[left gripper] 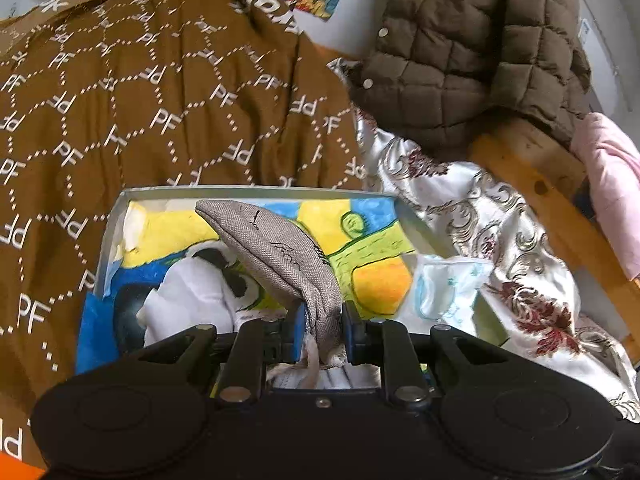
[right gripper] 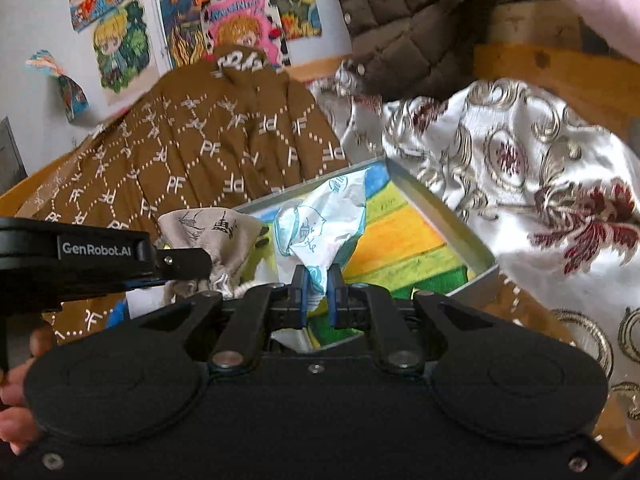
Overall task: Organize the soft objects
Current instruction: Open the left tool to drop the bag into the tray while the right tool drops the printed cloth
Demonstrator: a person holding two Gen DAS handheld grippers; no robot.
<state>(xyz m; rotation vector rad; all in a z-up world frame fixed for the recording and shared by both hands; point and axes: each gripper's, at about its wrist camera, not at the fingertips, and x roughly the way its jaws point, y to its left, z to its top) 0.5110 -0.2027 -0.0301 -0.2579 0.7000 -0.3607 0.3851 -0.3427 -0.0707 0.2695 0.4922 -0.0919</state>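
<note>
My left gripper point(left gripper: 322, 316) is shut on the lower end of a grey linen pouch point(left gripper: 276, 248), which sticks up and forward over a shallow grey box point(left gripper: 256, 190) lined with a colourful drawing. A white cloth item point(left gripper: 192, 292) lies in the box's near left part. My right gripper point(right gripper: 318, 284) is shut on a white and blue printed soft packet point(right gripper: 320, 220) above the same box point(right gripper: 440, 216). That packet point(left gripper: 448, 284) shows at the box's right edge in the left wrist view. In the right wrist view the left gripper point(right gripper: 196, 268) and its pouch point(right gripper: 212, 228) are at the left.
A brown jacket printed "PF" point(left gripper: 160, 100) spreads behind and left of the box. An olive quilted jacket point(left gripper: 460, 48) hangs at the back right over a wooden frame point(left gripper: 532, 184). White patterned satin cloth point(left gripper: 480, 208) lies right of the box, pink fabric point(left gripper: 612, 168) beyond. Drawings point(right gripper: 200, 12) cover the wall.
</note>
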